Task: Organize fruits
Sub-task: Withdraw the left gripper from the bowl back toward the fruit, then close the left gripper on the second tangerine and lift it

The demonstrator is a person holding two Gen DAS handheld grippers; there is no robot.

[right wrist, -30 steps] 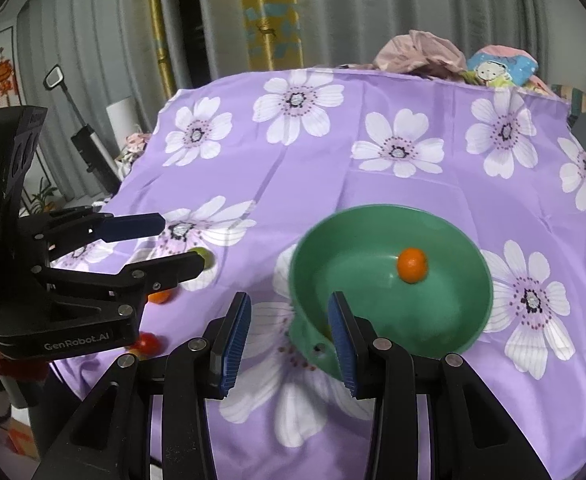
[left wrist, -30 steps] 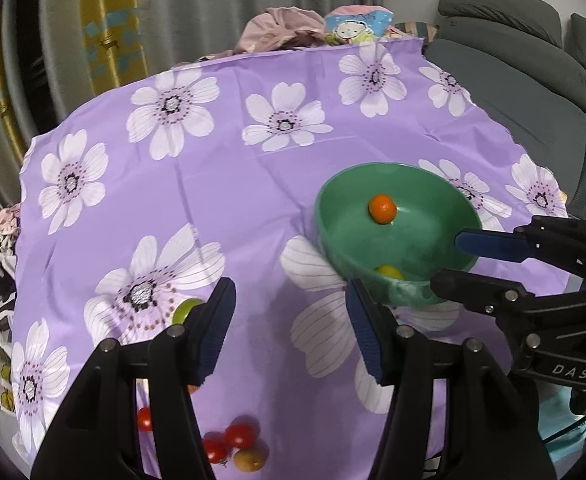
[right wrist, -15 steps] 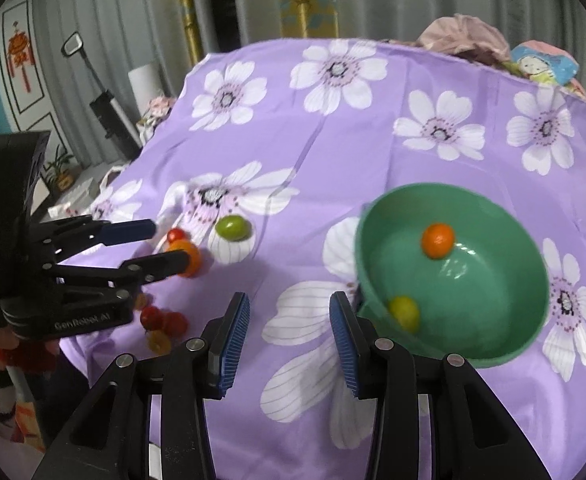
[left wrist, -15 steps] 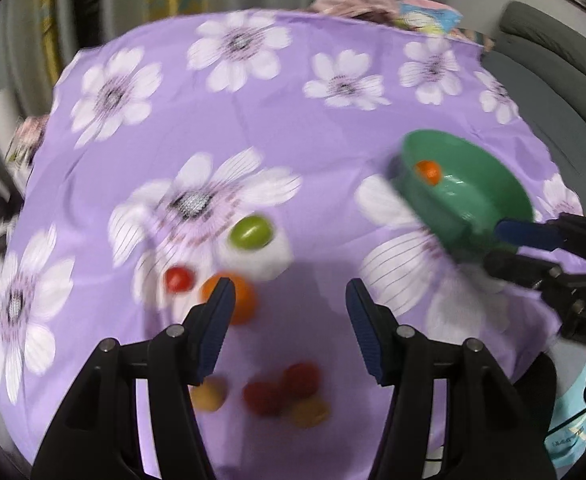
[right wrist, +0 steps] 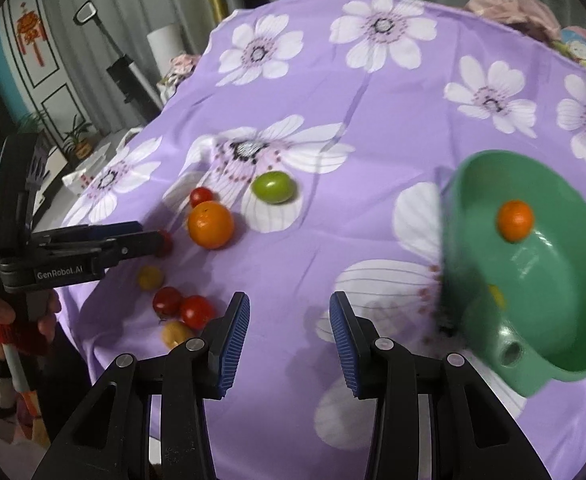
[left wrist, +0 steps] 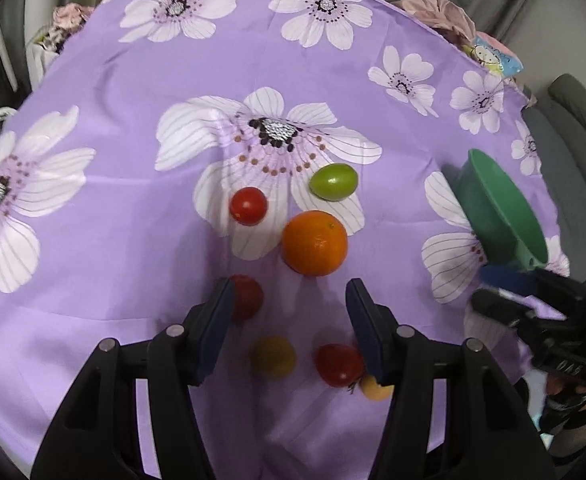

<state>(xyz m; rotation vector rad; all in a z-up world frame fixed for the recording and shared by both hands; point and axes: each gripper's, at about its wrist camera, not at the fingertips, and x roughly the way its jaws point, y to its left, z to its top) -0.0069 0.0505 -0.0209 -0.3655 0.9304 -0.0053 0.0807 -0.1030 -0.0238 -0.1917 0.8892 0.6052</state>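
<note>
Now we are holding the left tool (left wrist: 289, 320) wide open and empty over the tabletop (left wrist: 133, 80), its fingers hanging just short of the large orange (left wrist: 314, 242). A green fruit (left wrist: 333, 181) and a red tomato (left wrist: 248, 205) are lying just beyond it, with more small tomatoes near the fingers. We are keeping the right tool (right wrist: 289, 334) open too, gripping nothing, beside the green bowl (right wrist: 553, 320), which is carrying a small orange (right wrist: 515, 221).
</note>
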